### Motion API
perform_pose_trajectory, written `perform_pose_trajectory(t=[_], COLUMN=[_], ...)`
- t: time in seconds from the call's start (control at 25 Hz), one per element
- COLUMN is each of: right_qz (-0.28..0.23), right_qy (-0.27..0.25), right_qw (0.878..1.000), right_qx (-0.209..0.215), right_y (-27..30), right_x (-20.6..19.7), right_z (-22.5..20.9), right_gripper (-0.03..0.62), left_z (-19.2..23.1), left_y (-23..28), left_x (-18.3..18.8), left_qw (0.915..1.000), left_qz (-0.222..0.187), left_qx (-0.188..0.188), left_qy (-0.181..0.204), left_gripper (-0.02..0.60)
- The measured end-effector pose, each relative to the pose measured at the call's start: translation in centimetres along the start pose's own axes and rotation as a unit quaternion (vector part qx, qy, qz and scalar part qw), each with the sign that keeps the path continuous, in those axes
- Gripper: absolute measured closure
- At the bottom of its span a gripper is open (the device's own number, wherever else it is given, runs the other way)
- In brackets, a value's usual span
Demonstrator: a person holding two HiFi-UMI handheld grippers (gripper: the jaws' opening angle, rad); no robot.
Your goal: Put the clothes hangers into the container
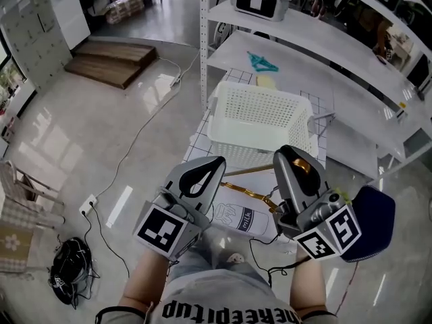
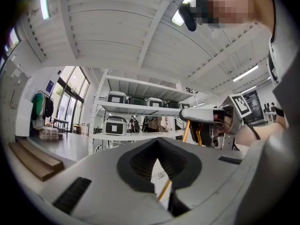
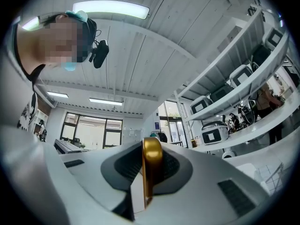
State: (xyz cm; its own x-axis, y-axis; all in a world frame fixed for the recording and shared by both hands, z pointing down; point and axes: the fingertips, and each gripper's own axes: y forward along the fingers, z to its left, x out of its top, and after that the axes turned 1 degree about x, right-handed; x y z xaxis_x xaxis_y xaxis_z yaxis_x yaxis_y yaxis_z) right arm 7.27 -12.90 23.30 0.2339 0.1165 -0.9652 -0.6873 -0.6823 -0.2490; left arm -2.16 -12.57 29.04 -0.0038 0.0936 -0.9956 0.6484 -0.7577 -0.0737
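My right gripper (image 1: 291, 152) points upward and is shut on a gold metal clothes hanger (image 1: 251, 193); its curved gold part (image 3: 151, 168) is clamped between the pads of the right gripper (image 3: 152, 144). The hanger's thin gold arms reach left toward my left gripper (image 1: 214, 162). The left gripper (image 2: 158, 142) also points up, jaws shut, tips touching, nothing visibly between them. A gold rod of the hanger (image 2: 186, 131) shows beside the right gripper. The white mesh basket (image 1: 260, 123) stands just beyond both grippers. A teal hanger (image 1: 261, 62) lies on the white shelf behind it.
White metal shelving (image 1: 317, 59) runs along the right, with a machine (image 1: 260, 2) on top. A printed white bag (image 1: 236, 218) lies below the grippers and a dark blue object (image 1: 374, 221) is at right. Cables and a black bag (image 1: 71, 272) lie on the floor at left.
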Motion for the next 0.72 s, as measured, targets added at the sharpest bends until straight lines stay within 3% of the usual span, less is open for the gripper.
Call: perform_pose_trajectory(t=[0.2,0.36,0.56,0.72], right_qz=[-0.002,-0.005,-0.012,-0.013], right_qy=[0.001,0.000,-0.003,-0.004], right_qw=[1.000,1.000,0.999,0.999], right_qx=[0.012,0.024,0.036,0.039], right_y=[3.9,7.0,11.1,13.5], right_x=[-0.7,-0.9,-1.0,-0.6], right_z=[1.3,2.5,3.2,3.4], right_gripper=[0.536,0.536,0.536,0.536], left_z=[3.6,6.2,9.7,11.3], left_y=[-1.1,-2.5,-3.3,-3.6], left_x=[-0.1,-0.6,-0.8,-1.3], left_qw=[1.0000,0.9997,0.9997,0.9994], left_qz=[-0.004,0.016,0.003,0.020], left_qx=[0.007,0.016,0.025,0.025], left_qy=[0.004,-0.009,0.004,-0.014], left_gripper=[0.569,0.569,0.569,0.569])
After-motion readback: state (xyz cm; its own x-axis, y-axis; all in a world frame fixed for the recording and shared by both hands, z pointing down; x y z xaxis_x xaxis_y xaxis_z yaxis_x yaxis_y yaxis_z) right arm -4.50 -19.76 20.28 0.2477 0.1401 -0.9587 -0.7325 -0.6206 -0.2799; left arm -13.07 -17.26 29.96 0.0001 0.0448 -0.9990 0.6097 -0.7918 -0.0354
